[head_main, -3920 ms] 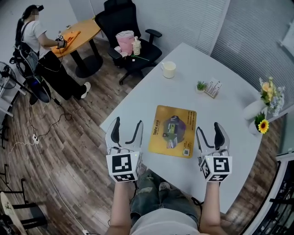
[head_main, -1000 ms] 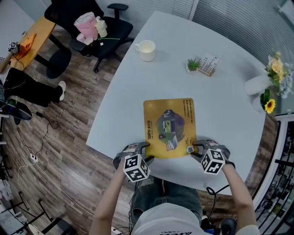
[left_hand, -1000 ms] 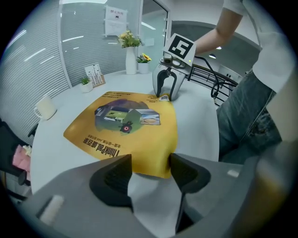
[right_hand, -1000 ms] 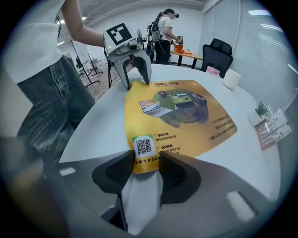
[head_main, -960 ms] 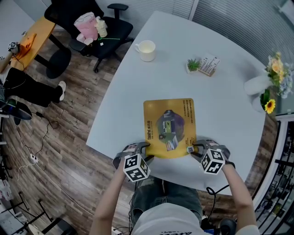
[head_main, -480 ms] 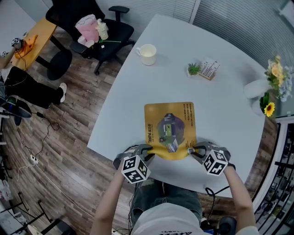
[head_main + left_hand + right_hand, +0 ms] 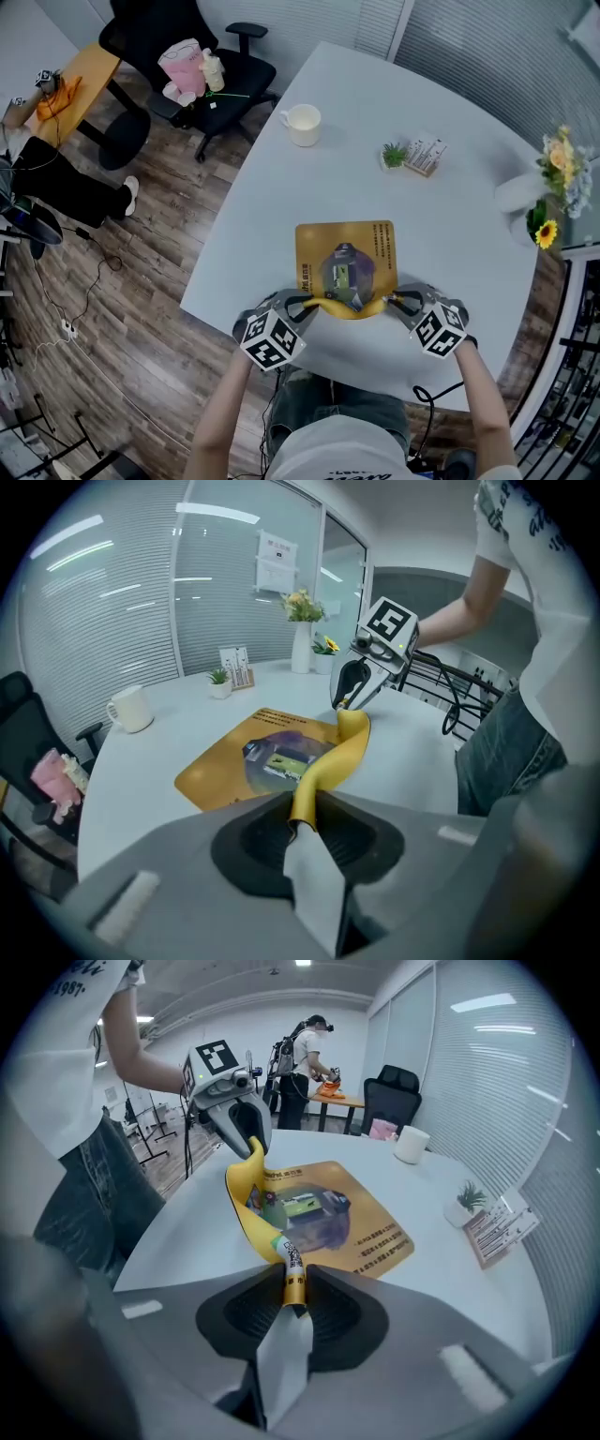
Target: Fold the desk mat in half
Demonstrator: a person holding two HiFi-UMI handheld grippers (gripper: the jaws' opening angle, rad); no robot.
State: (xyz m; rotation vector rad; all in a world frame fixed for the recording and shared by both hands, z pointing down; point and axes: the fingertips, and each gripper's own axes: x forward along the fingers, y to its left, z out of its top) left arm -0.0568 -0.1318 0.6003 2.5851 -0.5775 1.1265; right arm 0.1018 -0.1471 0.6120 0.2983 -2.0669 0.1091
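Note:
A yellow desk mat (image 7: 345, 264) with a printed picture lies on the white table (image 7: 450, 216); its near edge is lifted and sags between the two grippers. My left gripper (image 7: 302, 305) is shut on the mat's near left corner (image 7: 302, 810). My right gripper (image 7: 394, 300) is shut on the near right corner (image 7: 293, 1290), its jaws having just been closing onto it. In the left gripper view the mat (image 7: 267, 758) curls up toward the right gripper (image 7: 361, 679). Looking from the right gripper, the raised strip runs across to the left gripper (image 7: 246, 1133).
A white mug (image 7: 304, 124), a small potted plant (image 7: 392, 155) and a card holder (image 7: 424, 156) stand at the far side. A vase of flowers (image 7: 544, 202) is at the right edge. A black chair (image 7: 202, 66) holding pink items and a wooden table (image 7: 75, 80) stand beyond.
Both grippers have risen and moved forward, lifting the mat's near edge off the table; it lay flat a second ago. The right jaws have narrowed onto the corner.

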